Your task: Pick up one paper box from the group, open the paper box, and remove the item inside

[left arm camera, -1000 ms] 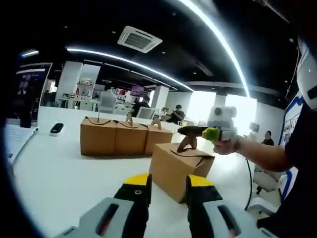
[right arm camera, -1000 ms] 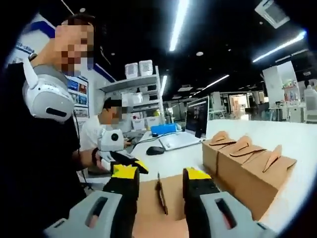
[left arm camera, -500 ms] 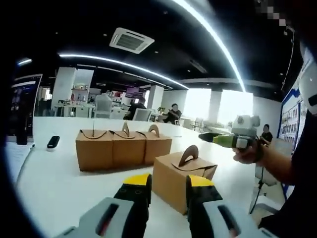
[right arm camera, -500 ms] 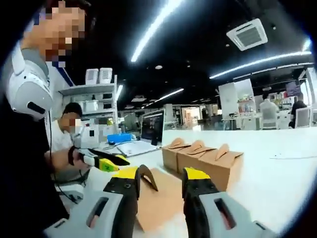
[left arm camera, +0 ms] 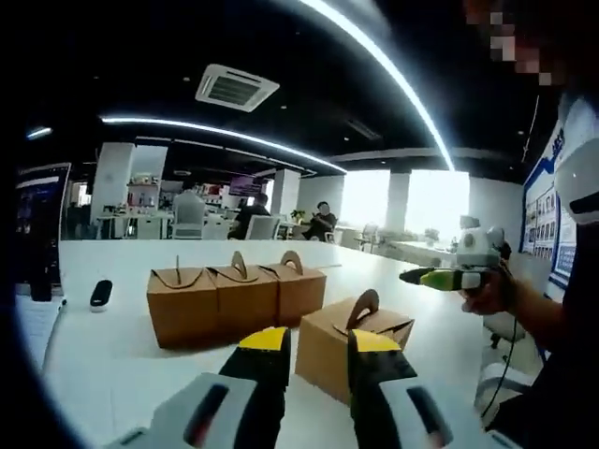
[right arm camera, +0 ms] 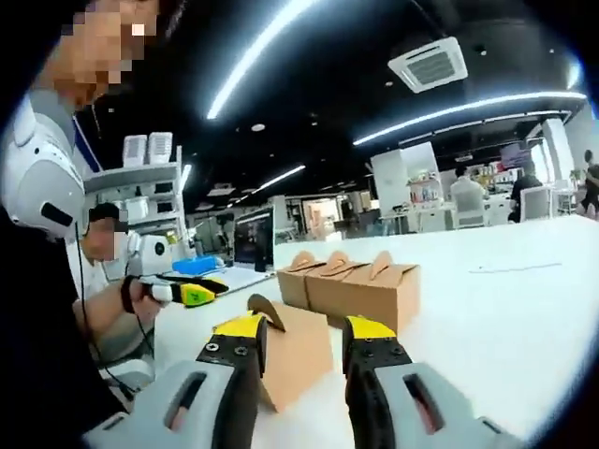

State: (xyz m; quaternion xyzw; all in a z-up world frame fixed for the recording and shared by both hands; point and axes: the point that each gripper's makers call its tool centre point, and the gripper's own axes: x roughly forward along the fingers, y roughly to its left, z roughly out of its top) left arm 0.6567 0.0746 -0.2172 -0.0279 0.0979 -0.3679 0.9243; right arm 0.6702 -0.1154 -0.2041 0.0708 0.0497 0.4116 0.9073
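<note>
box (left arm camera: 344,346) brown cardboard, arched handle, shut

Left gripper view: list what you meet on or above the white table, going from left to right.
Monitor → small black device → row of three boxes → single box → the other hand-held gripper.

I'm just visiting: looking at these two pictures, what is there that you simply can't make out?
- What is inside the lone paper box: it is closed in both views.
- Its lower front in the left gripper view: hidden behind the left claw.
- Its near side in the right gripper view: covered by the right claw.
- The small dark object on the table: too small to identify.
- The row of three boxes: contents hidden, all closed.
</note>
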